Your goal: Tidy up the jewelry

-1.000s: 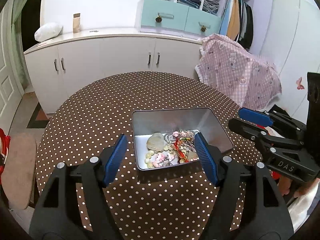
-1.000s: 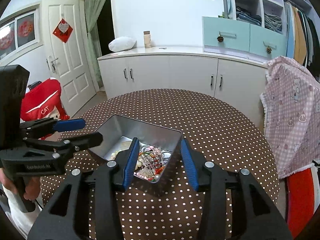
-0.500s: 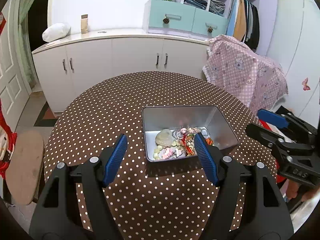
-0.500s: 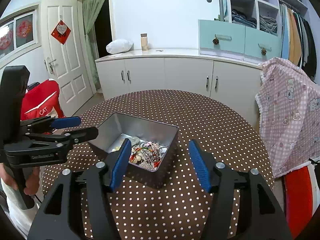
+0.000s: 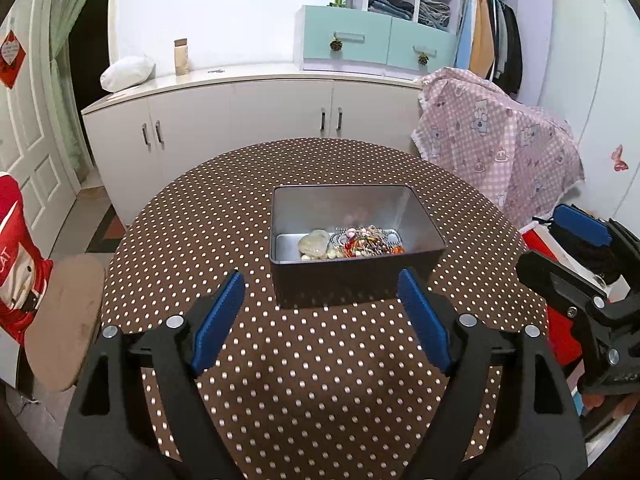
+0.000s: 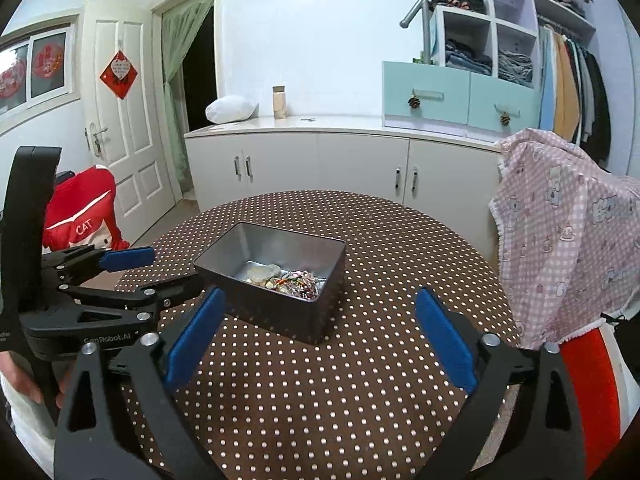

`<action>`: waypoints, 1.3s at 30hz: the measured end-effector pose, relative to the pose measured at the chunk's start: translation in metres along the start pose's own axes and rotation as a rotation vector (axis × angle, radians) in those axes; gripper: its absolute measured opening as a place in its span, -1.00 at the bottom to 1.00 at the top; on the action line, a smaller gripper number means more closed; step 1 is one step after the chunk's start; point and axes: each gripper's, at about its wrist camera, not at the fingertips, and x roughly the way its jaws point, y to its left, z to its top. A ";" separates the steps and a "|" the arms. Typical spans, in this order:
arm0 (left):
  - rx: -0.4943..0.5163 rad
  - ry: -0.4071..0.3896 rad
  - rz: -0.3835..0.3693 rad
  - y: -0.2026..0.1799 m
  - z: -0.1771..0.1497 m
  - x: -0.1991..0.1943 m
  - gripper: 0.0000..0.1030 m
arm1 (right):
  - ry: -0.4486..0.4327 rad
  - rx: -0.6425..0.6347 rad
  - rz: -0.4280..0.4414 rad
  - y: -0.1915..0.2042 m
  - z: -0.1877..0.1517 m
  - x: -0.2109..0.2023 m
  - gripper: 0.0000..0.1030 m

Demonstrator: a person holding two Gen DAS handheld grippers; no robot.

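Observation:
A dark metal tin (image 5: 352, 284) (image 6: 276, 312) stands in the middle of the round dotted table (image 5: 320, 380). Inside it lies a heap of jewelry (image 5: 352, 245) (image 6: 290, 278): a pale stone, beads and coloured cords. My left gripper (image 5: 322, 318) hovers in front of the tin's near wall, its jaws opening with nothing between them. My right gripper (image 6: 318, 334) sits back over the table to the right of the tin, jaws opening wide and empty. Each gripper shows at the edge of the other's view.
A white cabinet (image 5: 248, 116) runs behind the table. A chair draped in pink checked cloth (image 5: 496, 152) stands at the right, a red garment (image 6: 86, 216) and a stool (image 5: 64, 320) at the left. A person's hand (image 6: 24, 380) holds the left gripper's handle.
Both grippers have pulled back from the tin, which now looks smaller and farther off. The right gripper's jaws have spread much wider; the left's have widened a little.

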 end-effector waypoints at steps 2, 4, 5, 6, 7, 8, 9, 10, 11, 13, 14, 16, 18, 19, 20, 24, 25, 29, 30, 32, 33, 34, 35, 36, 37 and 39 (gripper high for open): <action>0.005 -0.011 0.022 -0.004 -0.003 -0.007 0.54 | 0.004 0.002 0.007 0.000 -0.003 -0.003 0.82; 0.005 -0.020 0.035 -0.006 -0.006 -0.013 0.55 | 0.003 0.005 -0.001 0.000 -0.007 -0.007 0.82; 0.004 -0.025 0.038 -0.008 -0.007 -0.017 0.56 | 0.000 0.007 -0.002 0.001 -0.010 -0.010 0.82; 0.001 -0.035 0.042 -0.010 -0.009 -0.022 0.56 | -0.006 0.012 -0.001 0.001 -0.011 -0.013 0.82; 0.000 -0.040 0.046 -0.011 -0.010 -0.024 0.57 | -0.012 0.016 0.001 0.002 -0.013 -0.017 0.82; 0.000 -0.050 0.057 -0.013 -0.011 -0.029 0.57 | -0.017 0.019 0.001 0.002 -0.013 -0.020 0.82; 0.002 -0.060 0.065 -0.015 -0.012 -0.033 0.58 | -0.024 0.021 -0.001 0.003 -0.014 -0.023 0.83; 0.005 -0.071 0.073 -0.017 -0.013 -0.038 0.58 | -0.033 0.020 -0.006 0.004 -0.014 -0.028 0.83; 0.008 -0.081 0.077 -0.019 -0.013 -0.042 0.59 | -0.042 0.018 -0.009 0.005 -0.015 -0.031 0.83; 0.011 -0.103 0.084 -0.024 -0.014 -0.051 0.65 | -0.058 0.010 -0.007 0.007 -0.015 -0.038 0.84; 0.013 -0.110 0.086 -0.026 -0.013 -0.055 0.67 | -0.062 0.004 -0.003 0.009 -0.017 -0.042 0.84; 0.019 -0.128 0.089 -0.030 -0.014 -0.062 0.68 | -0.070 -0.013 -0.007 0.013 -0.019 -0.048 0.84; 0.023 -0.147 0.106 -0.035 -0.015 -0.068 0.69 | -0.085 -0.024 -0.018 0.016 -0.020 -0.054 0.84; 0.024 -0.152 0.115 -0.037 -0.014 -0.071 0.69 | -0.092 -0.028 -0.018 0.017 -0.020 -0.057 0.84; 0.023 -0.153 0.122 -0.039 -0.013 -0.072 0.69 | -0.097 -0.029 -0.018 0.018 -0.019 -0.058 0.84; 0.011 -0.168 0.134 -0.043 -0.012 -0.079 0.69 | -0.132 -0.037 -0.039 0.021 -0.017 -0.068 0.84; 0.011 -0.176 0.137 -0.044 -0.011 -0.081 0.69 | -0.143 -0.039 -0.044 0.022 -0.017 -0.070 0.84; 0.009 -0.213 0.154 -0.046 -0.011 -0.093 0.69 | -0.175 -0.030 -0.061 0.024 -0.015 -0.078 0.84; 0.009 -0.221 0.161 -0.046 -0.010 -0.095 0.69 | -0.184 -0.029 -0.070 0.024 -0.015 -0.080 0.84; 0.011 -0.233 0.168 -0.046 -0.010 -0.099 0.69 | -0.200 -0.027 -0.079 0.025 -0.015 -0.083 0.84; 0.010 -0.237 0.168 -0.046 -0.011 -0.100 0.69 | -0.208 -0.024 -0.085 0.025 -0.014 -0.084 0.84; 0.009 -0.243 0.168 -0.046 -0.010 -0.102 0.69 | -0.215 -0.019 -0.090 0.026 -0.014 -0.085 0.84; 0.007 -0.247 0.168 -0.046 -0.010 -0.104 0.69 | -0.220 -0.015 -0.093 0.026 -0.013 -0.086 0.84; 0.006 -0.250 0.169 -0.047 -0.010 -0.105 0.69 | -0.225 -0.014 -0.095 0.025 -0.013 -0.087 0.84; 0.006 -0.256 0.172 -0.047 -0.010 -0.107 0.69 | -0.232 -0.012 -0.100 0.026 -0.013 -0.088 0.84; 0.007 -0.269 0.176 -0.047 -0.011 -0.110 0.69 | -0.244 -0.009 -0.115 0.026 -0.013 -0.090 0.84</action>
